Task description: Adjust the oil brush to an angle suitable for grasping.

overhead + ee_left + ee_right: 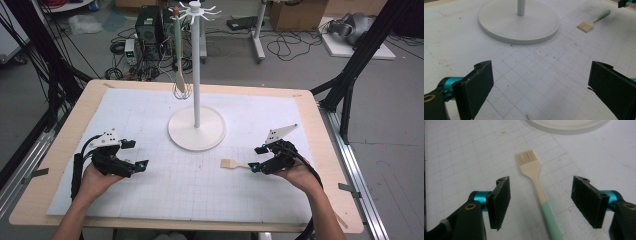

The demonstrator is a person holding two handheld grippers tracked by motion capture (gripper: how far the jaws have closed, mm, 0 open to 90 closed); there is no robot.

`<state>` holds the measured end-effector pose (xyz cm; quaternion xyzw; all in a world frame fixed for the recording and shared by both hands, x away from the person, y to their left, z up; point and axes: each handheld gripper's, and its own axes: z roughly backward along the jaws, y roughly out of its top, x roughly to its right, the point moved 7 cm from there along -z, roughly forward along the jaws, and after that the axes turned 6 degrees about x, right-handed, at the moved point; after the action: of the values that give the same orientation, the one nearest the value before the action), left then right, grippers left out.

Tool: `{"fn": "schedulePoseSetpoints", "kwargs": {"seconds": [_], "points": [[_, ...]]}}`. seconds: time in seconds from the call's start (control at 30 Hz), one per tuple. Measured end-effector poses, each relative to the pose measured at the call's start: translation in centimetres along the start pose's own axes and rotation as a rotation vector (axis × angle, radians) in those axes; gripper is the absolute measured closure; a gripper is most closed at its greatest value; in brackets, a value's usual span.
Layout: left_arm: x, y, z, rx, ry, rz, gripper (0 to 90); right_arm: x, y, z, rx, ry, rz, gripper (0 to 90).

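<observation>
The brush (534, 177) is cream with a mint-green handle end. The stand (196, 131) is white. A white mat (250, 185) with a faint grey grid covers the pale wooden worktop (55, 165).

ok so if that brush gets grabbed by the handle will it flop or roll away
The brush looks thin and flat, so it probably won't roll and is likely light. Its handle seems one stiff piece, though the slotted tip may flex. The smooth green end could slip between the right gripper's open fingers.

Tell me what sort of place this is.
Probably a lab or workshop set up for recording handling work: a wooden table under a gridded white mat, computer boxes and loose cables on the floor, black frame struts around.
</observation>
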<state>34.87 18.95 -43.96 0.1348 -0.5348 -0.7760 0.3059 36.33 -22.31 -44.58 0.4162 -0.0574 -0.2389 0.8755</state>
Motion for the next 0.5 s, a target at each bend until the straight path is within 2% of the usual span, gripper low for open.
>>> {"fn": "schedulePoseSetpoints", "kwargs": {"seconds": [0.23, 0.5], "points": [[-0.01, 0.10, 0.03, 0.000, 0.001, -0.006, 6.6, 0.31, -0.16, -0.31, -0.007, -0.024, -0.013, 20.0], [0.06, 0.20, -0.10, 0.004, -0.002, -0.003, 6.6, 0.44, -0.58, -0.42, -0.030, -0.029, -0.006, 21.7]]}}
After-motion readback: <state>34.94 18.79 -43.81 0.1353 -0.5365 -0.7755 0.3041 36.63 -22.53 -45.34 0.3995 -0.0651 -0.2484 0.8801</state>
